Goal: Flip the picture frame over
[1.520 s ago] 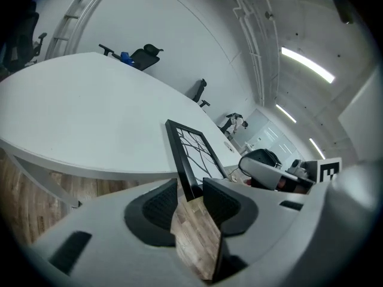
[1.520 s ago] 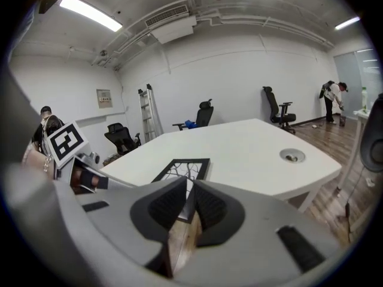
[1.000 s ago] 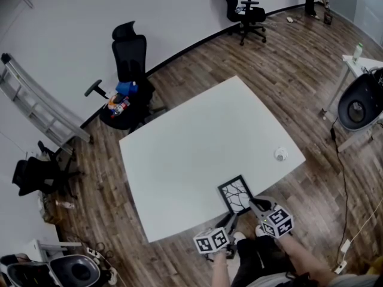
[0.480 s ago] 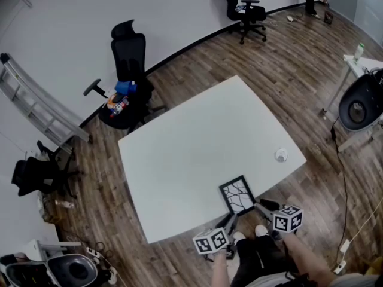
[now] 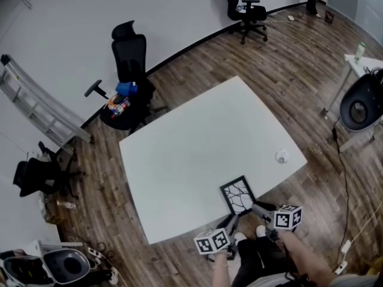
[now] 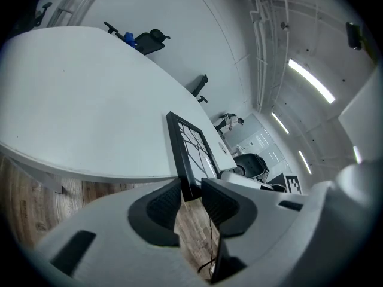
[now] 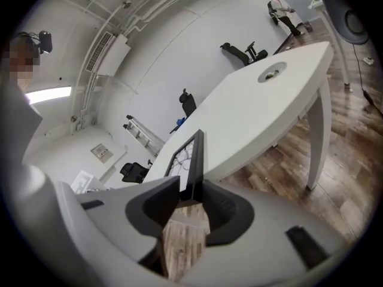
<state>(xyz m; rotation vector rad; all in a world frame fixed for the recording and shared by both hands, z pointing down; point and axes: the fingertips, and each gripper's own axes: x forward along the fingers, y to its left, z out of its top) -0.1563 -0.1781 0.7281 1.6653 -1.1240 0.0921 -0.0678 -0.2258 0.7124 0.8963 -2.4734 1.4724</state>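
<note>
A black picture frame (image 5: pixel 237 195) with a branching-line picture lies flat at the near edge of the white table (image 5: pixel 197 142), its near side overhanging. My left gripper (image 5: pixel 232 220) comes in from below at the frame's near-left corner. In the left gripper view the frame's edge (image 6: pixel 190 154) fills the gap between the pads of that gripper (image 6: pixel 191 193), which is shut on it. My right gripper (image 5: pixel 255 207) is at the near-right corner. Its jaws (image 7: pixel 191 199) straddle the frame's edge (image 7: pixel 192 160) and are closing, with a thin gap still showing.
A small round object (image 5: pixel 281 156) sits near the table's right edge. Black office chairs (image 5: pixel 128 52) (image 5: pixel 245 11) stand on the wood floor beyond the table. A ladder (image 5: pixel 36 103) leans at the left wall. The person's legs are just below the grippers.
The right gripper has rolled and shifted a little to the right, off the frame's top, and now straddles its near-right corner. The frame and the left gripper have stayed put.
</note>
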